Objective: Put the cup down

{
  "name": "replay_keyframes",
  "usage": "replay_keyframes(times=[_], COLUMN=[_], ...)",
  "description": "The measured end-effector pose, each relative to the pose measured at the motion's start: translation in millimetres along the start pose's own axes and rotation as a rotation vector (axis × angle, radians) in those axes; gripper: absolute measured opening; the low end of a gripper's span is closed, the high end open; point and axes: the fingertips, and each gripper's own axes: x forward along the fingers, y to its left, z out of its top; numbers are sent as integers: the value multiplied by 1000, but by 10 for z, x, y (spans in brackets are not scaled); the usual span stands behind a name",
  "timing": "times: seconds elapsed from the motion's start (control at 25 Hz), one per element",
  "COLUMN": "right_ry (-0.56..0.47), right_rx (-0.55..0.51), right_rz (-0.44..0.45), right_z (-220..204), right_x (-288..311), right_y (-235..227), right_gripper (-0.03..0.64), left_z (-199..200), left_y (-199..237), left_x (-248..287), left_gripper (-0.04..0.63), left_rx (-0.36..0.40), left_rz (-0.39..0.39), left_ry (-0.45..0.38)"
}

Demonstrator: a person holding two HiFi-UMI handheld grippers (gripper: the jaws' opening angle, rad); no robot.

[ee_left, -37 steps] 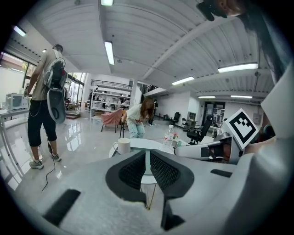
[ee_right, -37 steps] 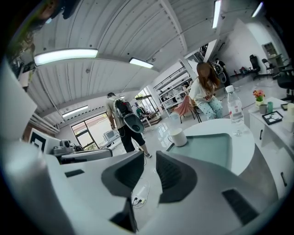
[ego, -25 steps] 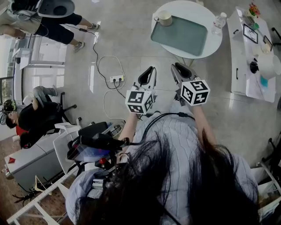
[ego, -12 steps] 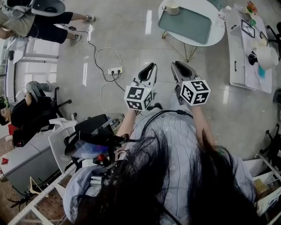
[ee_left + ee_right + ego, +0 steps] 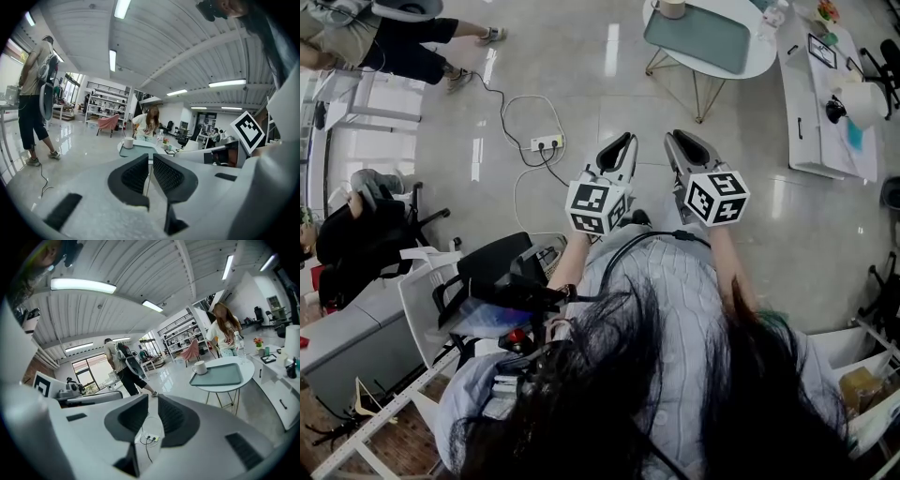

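By the green tray, white handled cup; left claw, right claw closed, empty.

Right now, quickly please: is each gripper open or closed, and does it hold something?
Left gripper: closed, jaws nearly together, nothing between them.
Right gripper: closed, jaws nearly together, nothing between them.

cup and round table clipped by top edge
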Motion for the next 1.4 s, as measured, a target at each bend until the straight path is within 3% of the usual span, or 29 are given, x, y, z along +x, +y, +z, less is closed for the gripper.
replay_keyframes(times=[0.44,0.8,1.4], right_ry=[35,47,51], right_rx=[-52,-78,-88], right_rz=[22,49,58], right_z=[-369,-346,-367], right_x=[-355,-456,-419], right_y=[458,536,580], right_gripper=[69,60,54], left_z=[-246,-194,-223], left_y=[-158,-228,-217], left_x=[-559,-629,-650], left_gripper=[44,44,44], left_rx=[-24,-41,-36], left_rz=[9,22,16], left_ry=[-17,-52,-38])
